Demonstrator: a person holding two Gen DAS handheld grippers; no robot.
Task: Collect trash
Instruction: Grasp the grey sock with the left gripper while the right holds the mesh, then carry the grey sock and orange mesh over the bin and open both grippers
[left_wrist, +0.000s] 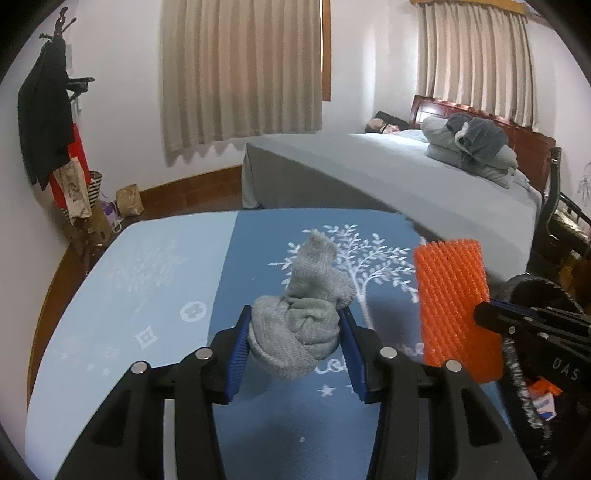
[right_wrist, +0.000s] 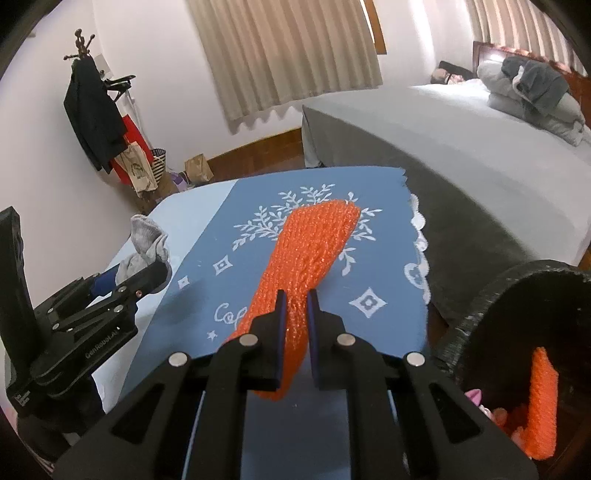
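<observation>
Left gripper (left_wrist: 295, 325): one, with two blue-padded fingers (left_wrist: 236, 354) clamped on the sides of a bunched grey sock (left_wrist: 303, 314); from the right wrist view the same gripper (right_wrist: 144, 273) sat at the left edge of the scene with the sock (right_wrist: 146, 240) sticking up out of it.
Grey sock: one counted; it was held just above the blue cloth (left_wrist: 258, 258), its toe end pointing up and away from the camera.
Right gripper (right_wrist: 293, 314): one, its two fingers pinched together on an orange foam net (right_wrist: 310, 251), one finger on each face of the flattened net.
Orange foam net in the grip: one; it stretched forward over the white tree print of the cloth (right_wrist: 388, 258), and in the left wrist view it stood as an upright orange slab (left_wrist: 454, 306) to the right of the sock.
Bin (right_wrist: 517, 314): one dark round container at the right gripper's lower right, beside the table edge.
Bin contents: a second orange net piece (right_wrist: 543, 398) showed inside it, plus something pink that was too small to identify.
Orange net pieces in all: two, one gripped and one in the bin.
Cloth: one, covering the table in a pale blue band and a darker blue band.
Bed (left_wrist: 406, 173): one, behind the table, with grey bedding piled near its headboard.
Curtains (left_wrist: 240, 74): two sets, closed.
</observation>
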